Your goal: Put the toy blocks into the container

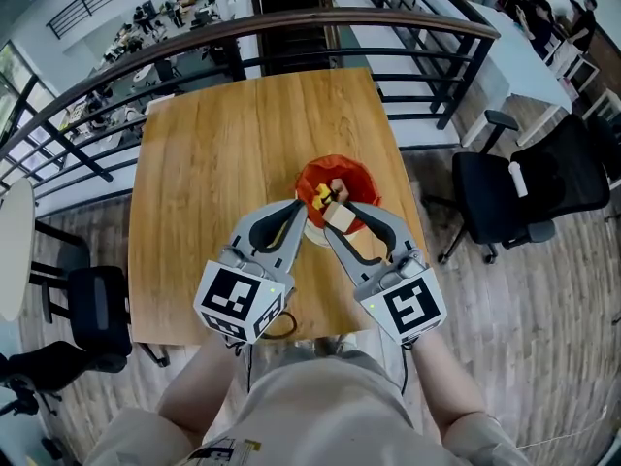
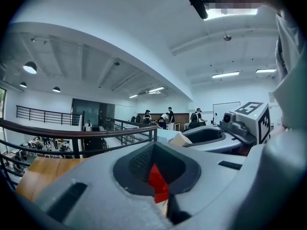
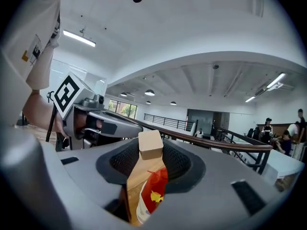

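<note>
A red container [image 1: 360,179] stands near the front right of the wooden table [image 1: 213,153], with a yellow block [image 1: 321,198] and other pieces inside. My right gripper [image 1: 339,219] hangs just over its near rim, shut on a tan wooden block [image 1: 340,217]; the right gripper view shows that block [image 3: 150,144] pinched at the tips above the red container [image 3: 154,190]. My left gripper [image 1: 298,210] hovers beside it at the container's left rim, tips together and empty. In the left gripper view only a sliver of the red container [image 2: 157,181] shows through the narrow slit.
A black office chair [image 1: 524,187] stands right of the table, another chair [image 1: 97,309] at the left. A dark railing [image 1: 291,27] curves behind the table's far edge. A round white table [image 1: 12,250] sits at the far left. People stand far off.
</note>
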`<action>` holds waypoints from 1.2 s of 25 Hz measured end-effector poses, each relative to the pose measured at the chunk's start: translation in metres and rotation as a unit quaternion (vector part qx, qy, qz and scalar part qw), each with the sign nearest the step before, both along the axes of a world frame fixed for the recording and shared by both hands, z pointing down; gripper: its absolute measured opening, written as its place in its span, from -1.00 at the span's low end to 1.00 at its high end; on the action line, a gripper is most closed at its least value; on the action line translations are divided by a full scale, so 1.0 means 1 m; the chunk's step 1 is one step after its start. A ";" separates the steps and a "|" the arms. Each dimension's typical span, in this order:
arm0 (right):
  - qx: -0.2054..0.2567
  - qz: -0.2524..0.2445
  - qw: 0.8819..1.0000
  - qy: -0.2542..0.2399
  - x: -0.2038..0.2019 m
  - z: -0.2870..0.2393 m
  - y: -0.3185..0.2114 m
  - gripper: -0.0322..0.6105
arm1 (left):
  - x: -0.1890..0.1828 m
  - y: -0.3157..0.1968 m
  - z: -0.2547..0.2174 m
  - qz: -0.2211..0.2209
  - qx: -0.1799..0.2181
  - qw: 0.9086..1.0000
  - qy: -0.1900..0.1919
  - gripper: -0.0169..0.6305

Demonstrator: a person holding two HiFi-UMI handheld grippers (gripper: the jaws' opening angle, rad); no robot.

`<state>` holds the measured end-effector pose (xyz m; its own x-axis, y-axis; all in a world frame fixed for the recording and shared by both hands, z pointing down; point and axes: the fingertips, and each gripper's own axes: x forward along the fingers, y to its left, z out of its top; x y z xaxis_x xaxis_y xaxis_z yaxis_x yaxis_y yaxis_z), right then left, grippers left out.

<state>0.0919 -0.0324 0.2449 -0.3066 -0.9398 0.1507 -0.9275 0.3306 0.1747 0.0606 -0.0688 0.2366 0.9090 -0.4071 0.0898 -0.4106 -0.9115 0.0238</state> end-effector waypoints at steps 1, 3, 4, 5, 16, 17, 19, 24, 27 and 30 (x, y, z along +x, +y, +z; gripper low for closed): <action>-0.001 0.005 1.000 -0.003 0.002 -0.001 -0.003 -0.41 | 0.002 -0.002 -0.001 0.000 0.002 1.000 0.000 -0.91; 0.001 0.012 1.000 -0.007 0.006 -0.002 -0.009 -0.41 | 0.005 -0.005 -0.001 0.002 0.005 1.000 -0.001 -0.91; 0.002 0.016 1.000 -0.009 0.007 -0.003 -0.012 -0.41 | 0.006 -0.007 -0.002 0.002 0.007 1.000 -0.002 -0.91; 0.000 0.020 1.000 -0.013 0.009 -0.002 -0.015 -0.41 | 0.008 -0.009 -0.002 0.003 0.009 1.000 -0.002 -0.91; -0.036 0.052 0.998 -0.019 0.039 0.022 -0.056 -0.41 | 0.025 -0.040 0.027 0.001 -0.002 1.000 -0.023 -0.91; -0.041 0.053 0.998 -0.018 0.042 0.026 -0.059 -0.41 | 0.027 -0.042 0.032 0.000 -0.006 1.000 -0.026 -0.91; -0.051 0.058 0.997 -0.014 0.048 0.034 -0.064 -0.41 | 0.030 -0.047 0.042 -0.001 -0.014 0.999 -0.032 -0.91; -0.079 0.074 0.994 -0.018 0.061 0.060 -0.072 -0.41 | 0.036 -0.053 0.068 -0.001 -0.038 0.998 -0.044 -0.91; -0.100 0.085 0.991 -0.021 0.071 0.080 -0.075 -0.41 | 0.042 -0.058 0.083 -0.003 -0.048 0.997 -0.053 -0.91; -0.124 0.089 0.988 -0.020 0.077 0.097 -0.078 -0.41 | 0.046 -0.062 0.095 -0.002 -0.057 0.997 -0.061 -0.91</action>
